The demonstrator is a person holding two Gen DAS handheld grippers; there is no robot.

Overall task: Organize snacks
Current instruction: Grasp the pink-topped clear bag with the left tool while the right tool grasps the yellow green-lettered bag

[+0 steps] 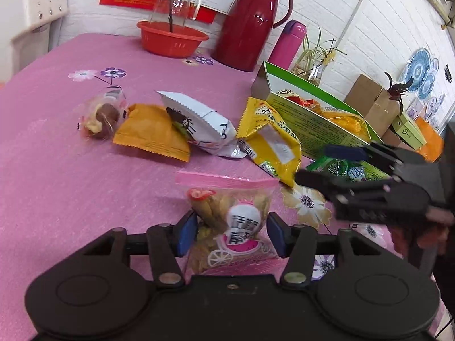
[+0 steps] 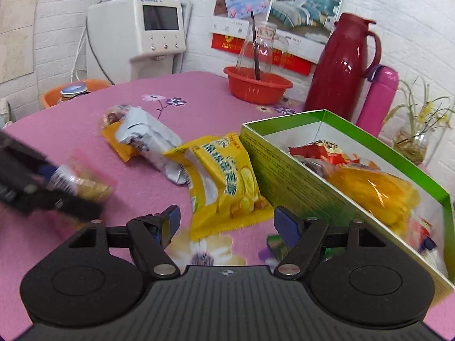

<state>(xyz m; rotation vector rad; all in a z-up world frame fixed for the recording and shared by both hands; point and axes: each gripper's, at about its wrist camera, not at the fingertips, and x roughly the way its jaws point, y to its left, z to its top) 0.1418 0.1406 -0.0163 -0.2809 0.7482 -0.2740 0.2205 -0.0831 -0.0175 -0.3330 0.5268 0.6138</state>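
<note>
My left gripper (image 1: 231, 233) is shut on a clear zip bag (image 1: 230, 213) with a pink seal, full of pale snacks. In the right wrist view the same bag (image 2: 85, 184) shows blurred in that gripper (image 2: 76, 187) at the left. My right gripper (image 2: 227, 223) stands open with nothing between its pads; it points at a yellow packet (image 2: 224, 176) that leans on the green box (image 2: 284, 176). In the left wrist view it (image 1: 312, 163) hovers over small green packets (image 1: 341, 167). The box (image 1: 312, 125) holds orange and red snacks.
A white packet (image 1: 199, 125), an orange packet (image 1: 150, 133) and a clear wrap of brown sweets (image 1: 102, 116) lie on the pink tablecloth (image 1: 71, 170). A red basin (image 1: 173, 39), a red thermos (image 1: 250, 25), a pink flask (image 1: 288, 42) and a plant vase (image 1: 312, 68) line the back.
</note>
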